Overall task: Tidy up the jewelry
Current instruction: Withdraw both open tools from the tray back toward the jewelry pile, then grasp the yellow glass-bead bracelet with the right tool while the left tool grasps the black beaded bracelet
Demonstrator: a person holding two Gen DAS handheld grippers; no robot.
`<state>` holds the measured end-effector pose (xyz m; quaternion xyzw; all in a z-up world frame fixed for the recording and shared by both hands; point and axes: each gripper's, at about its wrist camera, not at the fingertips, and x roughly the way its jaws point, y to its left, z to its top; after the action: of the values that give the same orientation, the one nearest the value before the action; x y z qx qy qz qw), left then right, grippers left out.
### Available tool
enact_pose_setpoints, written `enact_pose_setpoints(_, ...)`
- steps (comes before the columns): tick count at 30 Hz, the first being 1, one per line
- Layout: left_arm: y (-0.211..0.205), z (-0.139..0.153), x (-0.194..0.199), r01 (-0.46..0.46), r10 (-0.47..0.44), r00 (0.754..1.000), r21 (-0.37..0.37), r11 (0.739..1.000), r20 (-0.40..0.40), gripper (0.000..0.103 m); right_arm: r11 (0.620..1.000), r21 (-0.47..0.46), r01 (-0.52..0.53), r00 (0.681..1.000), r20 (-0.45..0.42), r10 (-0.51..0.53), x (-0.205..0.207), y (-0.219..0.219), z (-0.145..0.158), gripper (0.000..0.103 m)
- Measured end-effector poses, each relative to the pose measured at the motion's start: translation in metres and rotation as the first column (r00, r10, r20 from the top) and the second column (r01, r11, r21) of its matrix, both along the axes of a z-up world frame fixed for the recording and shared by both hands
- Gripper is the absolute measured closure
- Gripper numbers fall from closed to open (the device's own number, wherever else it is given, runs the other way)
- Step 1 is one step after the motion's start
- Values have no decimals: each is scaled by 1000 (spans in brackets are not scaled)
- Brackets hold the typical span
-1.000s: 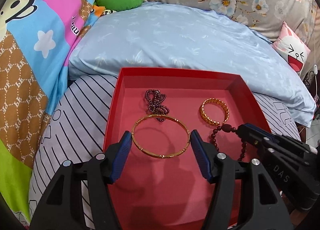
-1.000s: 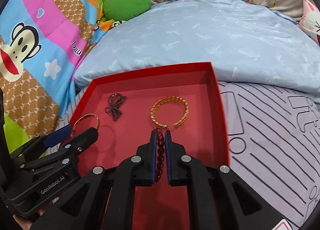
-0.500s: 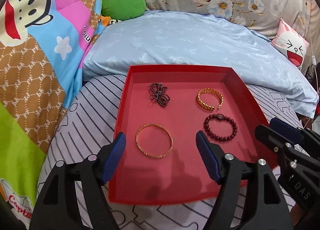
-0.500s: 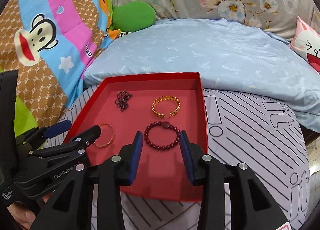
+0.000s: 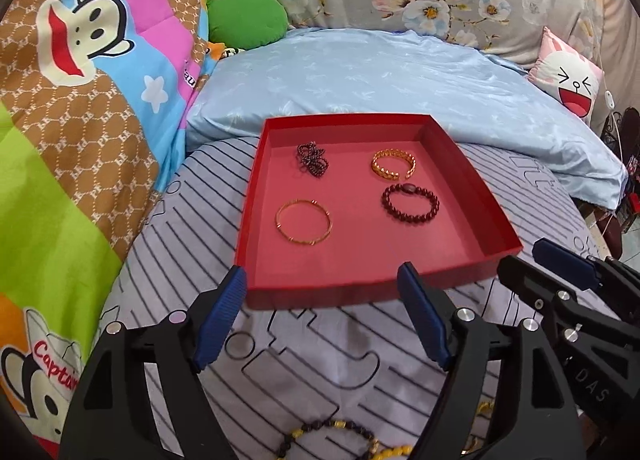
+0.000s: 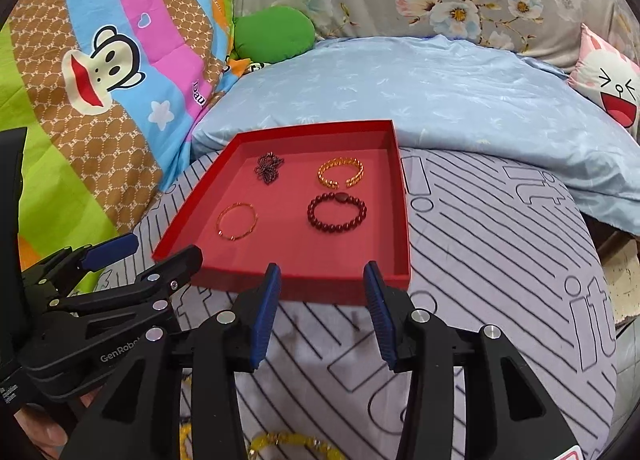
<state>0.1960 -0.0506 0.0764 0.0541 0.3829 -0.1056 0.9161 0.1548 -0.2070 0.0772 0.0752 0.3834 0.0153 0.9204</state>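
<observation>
Both the left gripper (image 5: 322,312) and right gripper (image 6: 322,312) are released and empty, jaws just widened. Four bracelets are laid in the red tray (image 5: 360,292) ahead; loose beaded bracelets (image 5: 340,440), possibly three, lie directly beneath the left.

Four bracelets (image 5: 303,222) (one red tray (image 5: 472,176))

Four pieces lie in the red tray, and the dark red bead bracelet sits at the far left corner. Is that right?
Not quite. Four pieces do lie in the red tray, but the dark red bead bracelet sits near right; the far left piece is a dark bead chain. The left wrist view shows it.
</observation>
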Motion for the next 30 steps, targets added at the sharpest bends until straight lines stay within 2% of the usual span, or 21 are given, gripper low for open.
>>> enact_pose_setpoints(16, 45, -35, -87, -76, 76, 997, 29, 997, -6, 27, 998, 26, 63, 993, -99, -60, -82, -10, -44, 60)
enact_pose_setpoints(23, 66, -56, -112, -115, 114, 993, -25, 993, -42, 27, 997, 15, 71, 990, -124, -69, -104, -4, -58, 60)
enact_pose_setpoints(30, 75, -66, -121, -141, 137, 989, -62, 988, -60, 27, 996, 33, 81, 988, -132, -76, -113, -1, -67, 60)
